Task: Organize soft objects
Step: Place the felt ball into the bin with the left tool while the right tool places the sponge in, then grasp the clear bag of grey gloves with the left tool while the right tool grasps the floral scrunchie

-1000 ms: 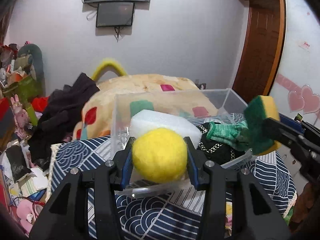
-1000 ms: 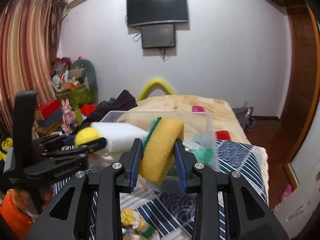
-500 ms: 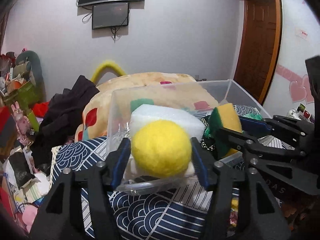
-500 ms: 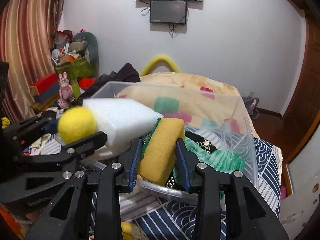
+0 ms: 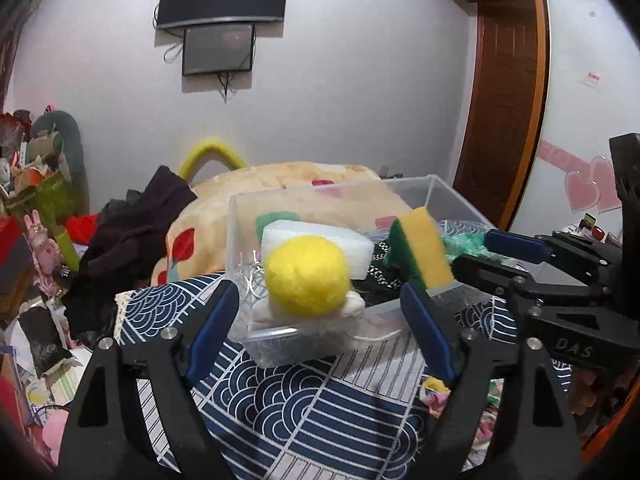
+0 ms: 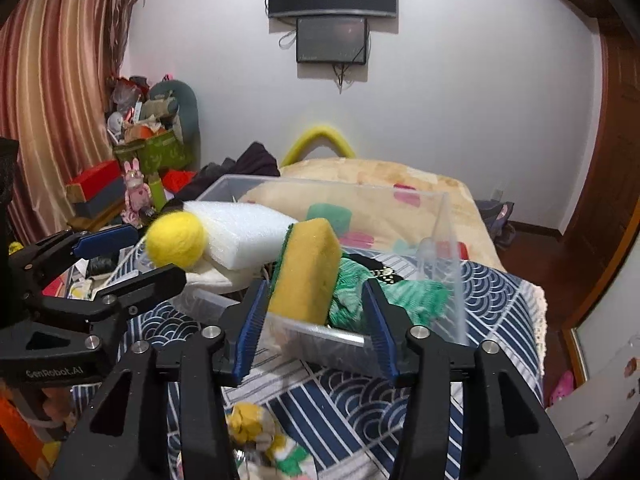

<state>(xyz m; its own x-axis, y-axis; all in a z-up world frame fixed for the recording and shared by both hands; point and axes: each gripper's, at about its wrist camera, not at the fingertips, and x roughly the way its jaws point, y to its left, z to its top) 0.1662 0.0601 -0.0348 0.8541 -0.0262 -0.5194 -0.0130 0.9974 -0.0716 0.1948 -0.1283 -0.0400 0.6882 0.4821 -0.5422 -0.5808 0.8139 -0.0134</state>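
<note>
Both claws are wide apart and hold nothing, so this looks like the letting-go step. The left gripper (image 5: 320, 320) has its two blue pads spread far to each side of the yellow ball (image 5: 307, 276), and no pad touches the ball. The ball sits at the near left end of the clear box (image 5: 436, 184), on top of something pale and soft, just in front of the white foam block (image 5: 320, 236). It looks a bit blurry, so it may not have settled. The right gripper (image 6: 316, 324) is open too. The yellow and green sponge (image 6: 306, 270) stands tilted between its pads, at the near edge of the box, and I cannot tell if one pad brushes it. Just right of the sponge lies a green knit cloth (image 6: 400, 292) with something dark under it. The box sits on a blue and white patterned cloth (image 5: 304, 400). A small yellow, white and green soft thing (image 6: 260, 436) lies on that cloth, near the camera and outside the box. So the ball and sponge seem done. Next, both claws should pull straight back without bumping the box or knocking the ball off its pile. Then one claw can go down for the small soft thing on the cloth.
</note>
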